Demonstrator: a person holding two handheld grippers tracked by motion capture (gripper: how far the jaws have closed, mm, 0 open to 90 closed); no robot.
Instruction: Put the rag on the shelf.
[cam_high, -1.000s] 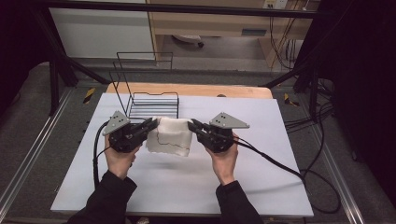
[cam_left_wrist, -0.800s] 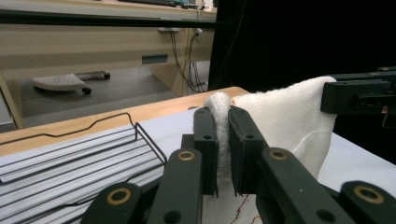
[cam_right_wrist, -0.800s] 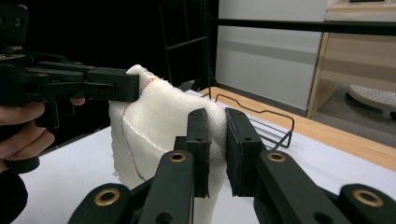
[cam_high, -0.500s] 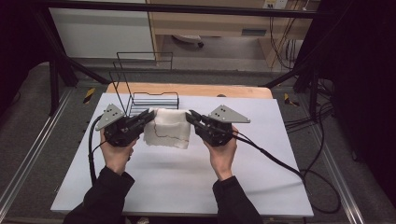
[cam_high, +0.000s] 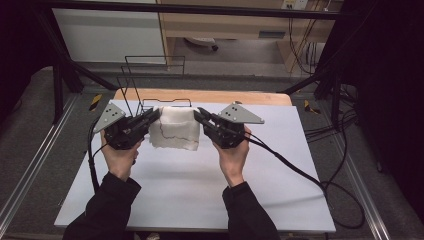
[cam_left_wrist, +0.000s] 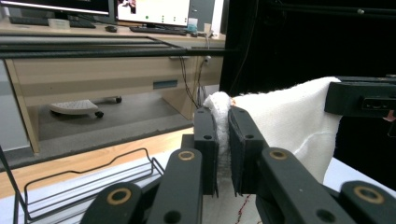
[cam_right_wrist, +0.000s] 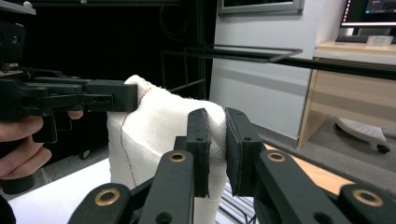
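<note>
A folded white cloth (cam_high: 174, 129) with a thin red thread line hangs in the air above the white table (cam_high: 200, 195), held by both grippers. My left gripper (cam_high: 154, 116) is shut on the cloth's left top corner; in the left gripper view the white cloth (cam_left_wrist: 285, 121) is pinched between its jaws (cam_left_wrist: 223, 140). My right gripper (cam_high: 199, 114) is shut on the right top corner, and the right gripper view has the cloth (cam_right_wrist: 154, 135) clamped in its jaws (cam_right_wrist: 216, 140). The cloth's lower edge hangs near the tabletop.
A black wire rack (cam_high: 150, 90) stands on the table's far left part, right behind the cloth. A wooden strip (cam_high: 210, 96) runs along the table's far edge. Cables (cam_high: 300, 170) trail from the right gripper across the table's right side.
Both grippers have lifted the cloth and carried it away from the person, toward the wire rack. The cloth now hangs more stretched between them.
</note>
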